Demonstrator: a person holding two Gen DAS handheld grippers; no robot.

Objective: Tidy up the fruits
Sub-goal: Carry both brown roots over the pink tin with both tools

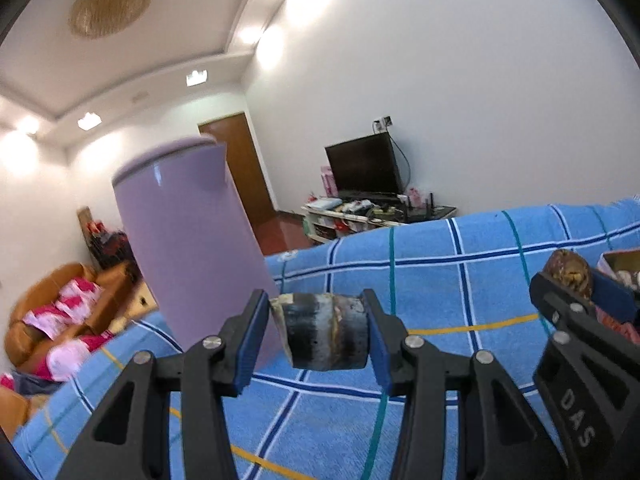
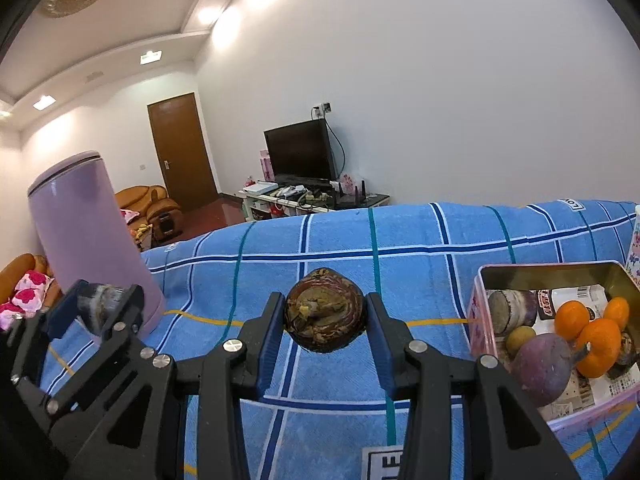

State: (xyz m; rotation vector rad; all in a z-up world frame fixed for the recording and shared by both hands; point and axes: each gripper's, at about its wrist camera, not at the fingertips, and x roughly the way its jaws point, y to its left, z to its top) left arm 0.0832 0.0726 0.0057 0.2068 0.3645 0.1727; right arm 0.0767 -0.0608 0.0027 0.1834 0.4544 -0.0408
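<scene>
My left gripper (image 1: 318,330) is shut on a dark, cylindrical piece of fruit (image 1: 324,332) and holds it above the blue checked cloth (image 1: 400,420). My right gripper (image 2: 324,316) is shut on a round brown mottled fruit (image 2: 324,310), also above the cloth. Each gripper shows in the other's view: the right one (image 1: 572,280) at the far right, the left one (image 2: 100,304) at the far left. A pink tin box (image 2: 480,320) at the right holds oranges (image 2: 598,340), a purple round fruit (image 2: 542,368) and other pieces.
A tall lilac container (image 2: 88,240) stands on the cloth at the left, close behind the left gripper; it also shows in the left wrist view (image 1: 188,240). Beyond the table's far edge are a TV stand (image 2: 312,196), a door and an orange sofa.
</scene>
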